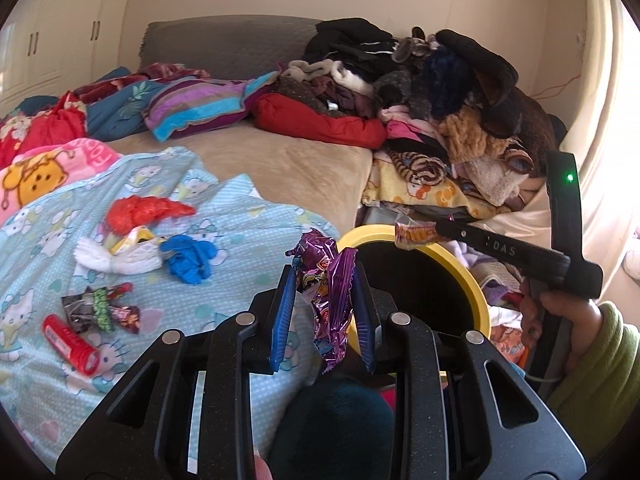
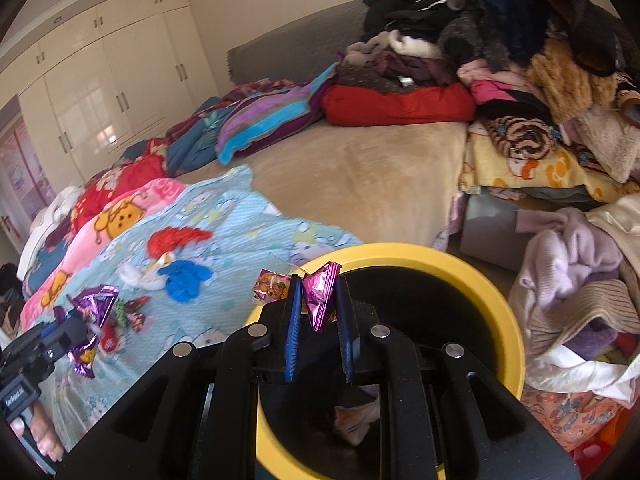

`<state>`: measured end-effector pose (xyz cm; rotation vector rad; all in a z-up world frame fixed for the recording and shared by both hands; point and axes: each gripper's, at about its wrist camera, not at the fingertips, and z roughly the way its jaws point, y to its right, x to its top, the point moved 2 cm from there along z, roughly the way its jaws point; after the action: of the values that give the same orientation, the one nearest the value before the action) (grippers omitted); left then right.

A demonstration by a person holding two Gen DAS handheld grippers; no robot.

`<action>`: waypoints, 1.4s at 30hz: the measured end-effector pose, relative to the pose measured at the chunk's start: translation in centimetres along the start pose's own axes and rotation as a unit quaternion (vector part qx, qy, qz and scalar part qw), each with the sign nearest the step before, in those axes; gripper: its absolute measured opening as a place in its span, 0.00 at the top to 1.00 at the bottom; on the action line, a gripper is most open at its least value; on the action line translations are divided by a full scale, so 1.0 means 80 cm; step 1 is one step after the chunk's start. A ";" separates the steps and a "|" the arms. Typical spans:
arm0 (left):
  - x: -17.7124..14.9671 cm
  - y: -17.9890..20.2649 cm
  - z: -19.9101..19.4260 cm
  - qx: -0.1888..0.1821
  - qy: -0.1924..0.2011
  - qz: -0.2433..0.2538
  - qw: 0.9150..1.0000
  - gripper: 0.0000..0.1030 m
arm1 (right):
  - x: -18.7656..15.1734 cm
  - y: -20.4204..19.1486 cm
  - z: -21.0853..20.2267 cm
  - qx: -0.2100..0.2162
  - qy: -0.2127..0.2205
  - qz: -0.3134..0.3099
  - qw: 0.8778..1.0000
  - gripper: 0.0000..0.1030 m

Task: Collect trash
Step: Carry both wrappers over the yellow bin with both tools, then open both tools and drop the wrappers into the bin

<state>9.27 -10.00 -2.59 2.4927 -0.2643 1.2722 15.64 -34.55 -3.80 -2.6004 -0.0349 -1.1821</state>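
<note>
Blue-padded fingers of the left gripper [image 1: 324, 312] sit nearest the lens, clamped on a crumpled purple foil wrapper [image 1: 326, 296] with cartoon print; its lettering is too creased to read. That wrapper hangs just beside the yellow-rimmed bin [image 1: 472, 276], over the edge of the Hello Kitty sheet [image 1: 48, 216].

Right gripper [image 2: 318, 308]: jaws closed on a pink foil wrapper [image 2: 318, 294], held above the bin's yellow rim [image 2: 512, 320]. A clear candy wrapper with orange cartoon print [image 2: 272, 286] sticks out at the left finger; whether it is also pinched, cannot tell. In the left view "DAS" reads on the right gripper's black side. Crumpled white paper [image 2: 356, 416] lies in the bin bottom.

On the sheet, well apart from the bin: red plastic bag [image 1: 140, 210], white tissue wad [image 1: 116, 258], blue glove [image 1: 188, 258], small dark candy wrappers [image 1: 100, 308], red tube [image 1: 70, 344] with white print, unreadable. Clothes pile [image 1: 440, 100] at far right of the bed.
</note>
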 end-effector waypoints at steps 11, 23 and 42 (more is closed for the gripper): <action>-0.001 0.041 0.023 -0.029 -0.013 0.028 0.999 0.79 | 0.000 0.042 0.000 -0.033 0.001 0.027 0.999 0.84; -0.005 0.069 0.052 -0.053 -0.033 0.048 0.997 0.79 | -0.006 0.069 0.005 -0.052 -0.006 0.048 0.997 0.84; -0.018 0.083 0.116 -0.061 -0.080 0.052 0.994 0.31 | -0.027 0.106 0.029 -0.048 -0.051 0.096 0.993 0.61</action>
<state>13.36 -19.61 -7.49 2.5058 -0.5027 1.0599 17.07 -41.84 -8.94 -2.6736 0.2532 -1.0072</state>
